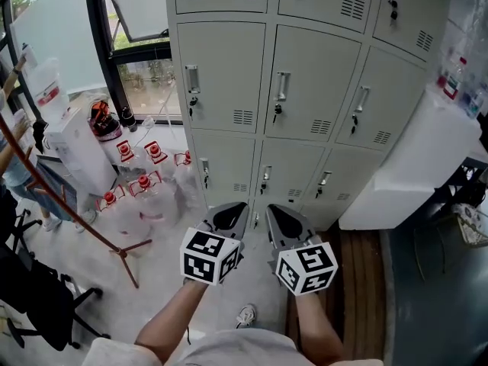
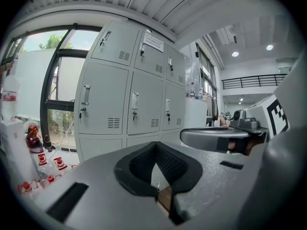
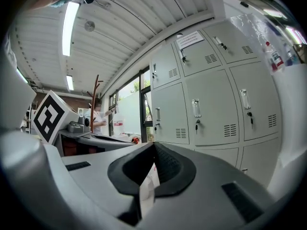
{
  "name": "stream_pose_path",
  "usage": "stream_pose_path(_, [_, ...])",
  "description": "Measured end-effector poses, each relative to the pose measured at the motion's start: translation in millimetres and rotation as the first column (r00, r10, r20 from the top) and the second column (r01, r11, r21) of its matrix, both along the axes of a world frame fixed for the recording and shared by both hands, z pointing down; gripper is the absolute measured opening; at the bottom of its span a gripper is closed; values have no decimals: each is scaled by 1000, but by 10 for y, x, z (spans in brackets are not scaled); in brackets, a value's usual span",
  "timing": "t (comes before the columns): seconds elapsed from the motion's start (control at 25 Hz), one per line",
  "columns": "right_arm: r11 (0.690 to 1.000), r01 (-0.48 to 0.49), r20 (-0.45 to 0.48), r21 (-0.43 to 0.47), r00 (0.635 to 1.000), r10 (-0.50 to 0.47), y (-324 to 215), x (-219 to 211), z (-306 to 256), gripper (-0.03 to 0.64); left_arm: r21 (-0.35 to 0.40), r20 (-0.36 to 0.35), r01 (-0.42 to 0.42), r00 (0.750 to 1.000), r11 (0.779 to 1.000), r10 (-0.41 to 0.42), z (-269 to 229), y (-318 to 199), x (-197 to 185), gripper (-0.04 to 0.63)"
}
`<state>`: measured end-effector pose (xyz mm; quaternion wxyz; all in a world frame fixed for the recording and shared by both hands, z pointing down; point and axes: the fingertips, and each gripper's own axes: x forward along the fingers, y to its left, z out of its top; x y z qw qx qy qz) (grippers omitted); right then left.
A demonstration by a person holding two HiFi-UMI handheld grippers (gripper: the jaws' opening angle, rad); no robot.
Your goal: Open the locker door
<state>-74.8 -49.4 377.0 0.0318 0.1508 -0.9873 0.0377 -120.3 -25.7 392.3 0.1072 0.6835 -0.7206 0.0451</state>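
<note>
A bank of grey steel lockers stands ahead, every door closed, each with a vertical handle and a key below it. Both grippers hang side by side low in the head view, pointing at the bottom row and well short of any door. My left gripper is shut with nothing in it, its tips meeting. My right gripper is likewise shut and empty, tips together. The lockers fill the middle of the left gripper view, and the lockers fill the right half of the right gripper view.
Several clear water bottles with red caps stand on the floor left of the lockers, next to a white dispenser. A red-brown coat stand leans at the left. A white cabinet abuts the lockers' right side. A person is at far left.
</note>
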Motion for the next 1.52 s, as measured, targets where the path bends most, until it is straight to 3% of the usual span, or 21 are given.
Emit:
stream_pose_path(0.52, [999,16,62,-29,998,-14,-679,-115,-73,0,-22,50,-6,999,1000,7,-85,-709,-44,6])
stream_pose_path(0.96, [999,31,81,-23,996,-29,-1021,-121,-134,0,-21,49,6,999,1000,-5,-112,-1056,-63,6])
stream_pose_path(1.52, [1000,18,79,25,997,-20,-1498,-534,-217,0,14,39,24,999,1000,-25,-149,-1540,-536,6])
